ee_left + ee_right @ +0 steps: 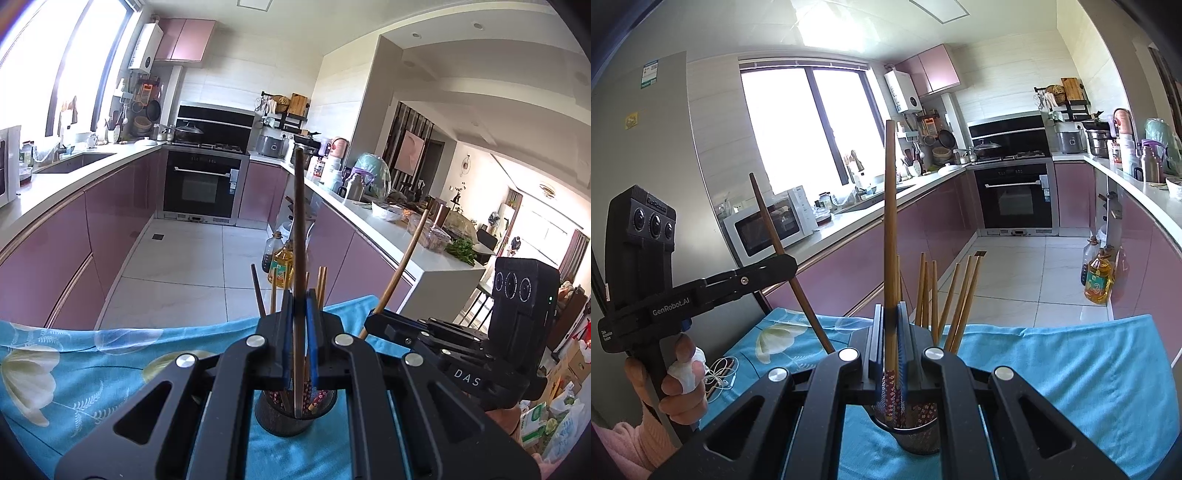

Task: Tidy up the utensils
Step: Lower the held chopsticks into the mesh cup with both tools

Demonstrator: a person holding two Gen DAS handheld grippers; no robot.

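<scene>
A black mesh utensil cup stands on the blue flowered cloth and holds several chopsticks. My left gripper is shut on a dark brown chopstick, held upright with its lower end inside the cup. My right gripper is shut on a lighter bamboo chopstick, upright above the same cup, among several chopsticks. The right gripper shows in the left wrist view with its chopstick. The left gripper shows in the right wrist view with its chopstick.
The cloth-covered table's far edge lies just beyond the cup. A phone with white earphones lies on the cloth at left. Beyond are the tiled floor, oil bottles, pink cabinets, a microwave and an oven.
</scene>
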